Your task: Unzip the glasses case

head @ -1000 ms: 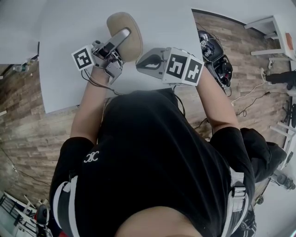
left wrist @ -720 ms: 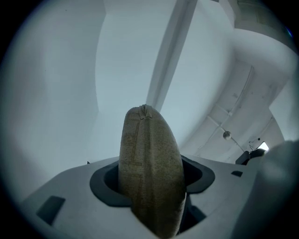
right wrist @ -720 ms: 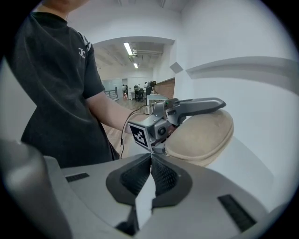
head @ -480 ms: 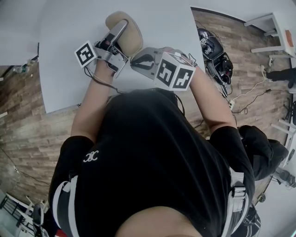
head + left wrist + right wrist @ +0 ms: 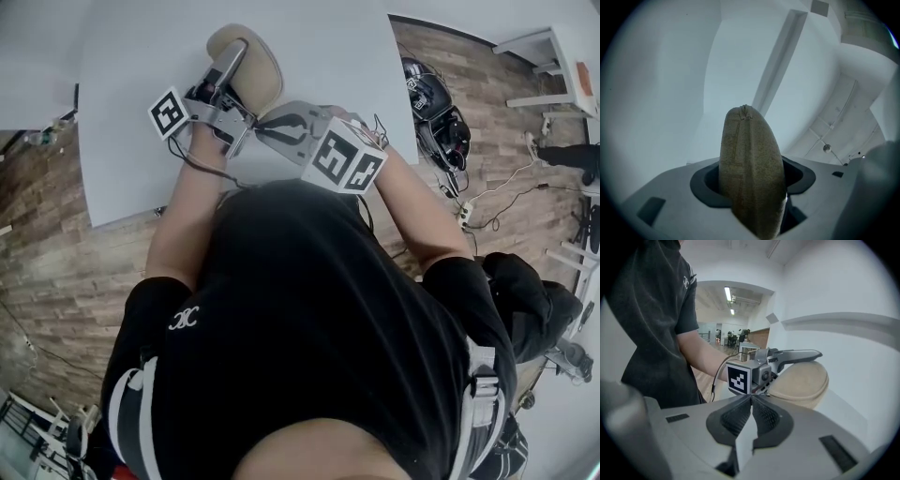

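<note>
The tan oval glasses case (image 5: 750, 140) is covered in coarse, matt woven cloth, with a stitched zip seam along its edge. Around the case, the left tongs (image 5: 752, 183) are smooth matt grey plastic with dull black rubbery pads (image 5: 705, 187). Beside the case, the right tongs (image 5: 751, 398) have black pads (image 5: 733, 418) moulded in a fine cross-hatch. Under the case, the white table (image 5: 131, 141) looks smooth. Beyond the table, the brown floor (image 5: 47, 272) shows wood-grain planks.

Left tool (image 5: 231, 62) on glasses case (image 5: 264, 77), right tool (image 5: 268, 124) beside
</note>
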Motion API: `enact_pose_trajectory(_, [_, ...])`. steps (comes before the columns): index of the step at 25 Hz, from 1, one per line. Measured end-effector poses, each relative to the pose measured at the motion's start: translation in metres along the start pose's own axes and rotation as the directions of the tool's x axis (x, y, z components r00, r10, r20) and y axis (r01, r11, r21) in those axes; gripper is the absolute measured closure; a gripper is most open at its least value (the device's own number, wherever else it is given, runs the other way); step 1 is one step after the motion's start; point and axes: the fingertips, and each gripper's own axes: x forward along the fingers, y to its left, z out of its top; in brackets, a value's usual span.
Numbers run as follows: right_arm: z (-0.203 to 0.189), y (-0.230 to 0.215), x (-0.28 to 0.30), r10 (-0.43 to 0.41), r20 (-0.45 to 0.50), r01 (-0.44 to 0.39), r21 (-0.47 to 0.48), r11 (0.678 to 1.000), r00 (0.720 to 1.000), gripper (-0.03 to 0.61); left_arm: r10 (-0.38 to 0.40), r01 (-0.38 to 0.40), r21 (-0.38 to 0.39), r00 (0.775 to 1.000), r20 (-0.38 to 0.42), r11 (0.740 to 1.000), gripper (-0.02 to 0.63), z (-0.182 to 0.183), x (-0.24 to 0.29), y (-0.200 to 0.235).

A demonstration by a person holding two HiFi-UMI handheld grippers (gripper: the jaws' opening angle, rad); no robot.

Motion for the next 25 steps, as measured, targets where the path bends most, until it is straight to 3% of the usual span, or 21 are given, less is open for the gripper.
enact_pose_trajectory(2, [-0.005,-0.003,-0.007,-0.027,0.044,0.024,0.068,0.997,0.999,0.558,-0.027,0.027,0.021,1.0,0.008,0.999,0.322,0.003,0.001,-0.005])
enact_pose_trajectory(4, [-0.007,-0.002,-0.013,-0.011,0.093,-0.007,0.2,0.98,0.996,0.546,-0.044,0.044,0.052,0.999,-0.006,0.998,0.322,0.007,-0.001,-0.014])
enact_pose_trajectory(5, [-0.006,0.0,-0.015,0.01,0.12,-0.044,0.283,0.958,0.993,0.442,-0.048,0.048,0.068,0.999,-0.012,0.997,0.322,0.012,-0.005,-0.018])
enact_pose_trajectory(6, [-0.005,-0.001,-0.016,0.024,0.149,-0.078,0.37,0.926,0.988,0.353,-0.048,0.049,0.082,0.999,-0.012,0.995,0.322,0.017,-0.009,-0.022])
enact_pose_trajectory(7, [-0.005,-0.005,-0.018,0.015,0.18,-0.096,0.451,0.887,0.984,0.341,-0.047,0.047,0.092,0.999,-0.006,0.995,0.322,0.024,-0.013,-0.025])
enact_pose_trajectory(12, [-0.008,-0.046,-0.025,-0.159,0.276,-0.09,0.711,0.697,0.948,0.333,-0.04,0.04,0.134,0.999,-0.005,0.99,0.322,0.043,-0.026,-0.03])
enact_pose_trajectory(15, [-0.006,-0.065,-0.032,-0.234,0.355,-0.167,0.803,0.571,0.905,0.333,-0.062,0.074,0.153,0.995,-0.082,0.985,0.322,0.022,-0.02,-0.031])
enact_pose_trajectory(17, [-0.002,-0.073,-0.034,-0.258,0.39,-0.213,0.828,0.519,0.884,0.329,-0.073,0.097,0.168,0.987,-0.145,0.981,0.322,0.003,-0.013,-0.032])
enact_pose_trajectory(20, [0.004,-0.072,-0.031,-0.234,0.412,-0.253,0.827,0.502,0.881,0.286,-0.089,0.131,0.18,0.971,-0.224,0.975,0.322,-0.021,-0.007,-0.032])
enact_pose_trajectory(23, [0.004,-0.059,-0.02,-0.169,0.39,-0.254,0.816,0.52,0.905,0.268,-0.106,0.169,0.196,0.949,-0.296,0.966,0.322,-0.043,-0.007,-0.034])
enact_pose_trajectory(25, [0.002,-0.051,-0.013,-0.121,0.37,-0.251,0.802,0.542,0.921,0.27,-0.073,0.166,0.24,0.933,-0.352,0.956,0.322,-0.055,-0.008,-0.03])
